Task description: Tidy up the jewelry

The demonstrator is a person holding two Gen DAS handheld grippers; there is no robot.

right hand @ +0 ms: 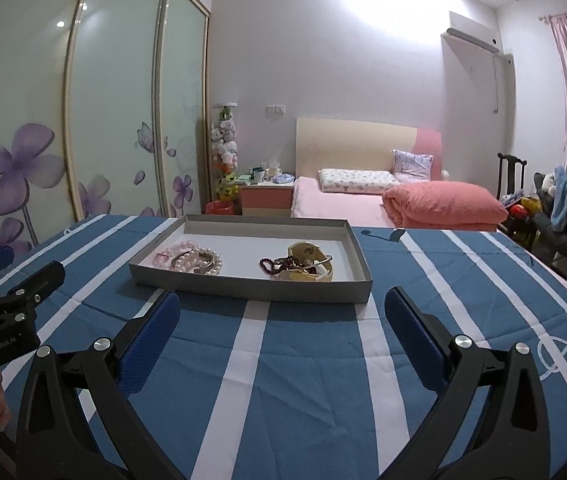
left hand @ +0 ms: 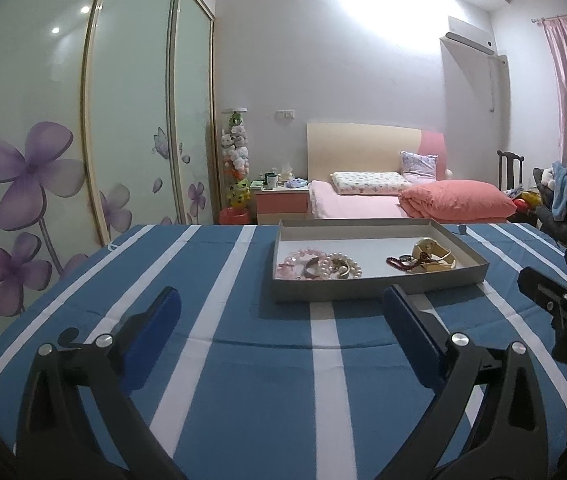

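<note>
1. On the bench [right hand: 303,360], covered with a blue striped cloth, stands a shallow grey tray [right hand: 251,292] just ahead of both grippers.
2. The left gripper [left hand: 281,312] and the right gripper [right hand: 283,312] hover over the cloth; the jaws of each are wide apart and hold nothing.
3. Inside the tray, pink and pearl bracelets [right hand: 193,260] lie in a heap at its left, and a dark red bead string [right hand: 279,266] touches a cream bangle [right hand: 311,266] at its right.
4. The strings look light, limp and easy to tangle; pinching one loop is probably best. The bangle seems stiff and smooth, so its rim is the safer hold.
</note>
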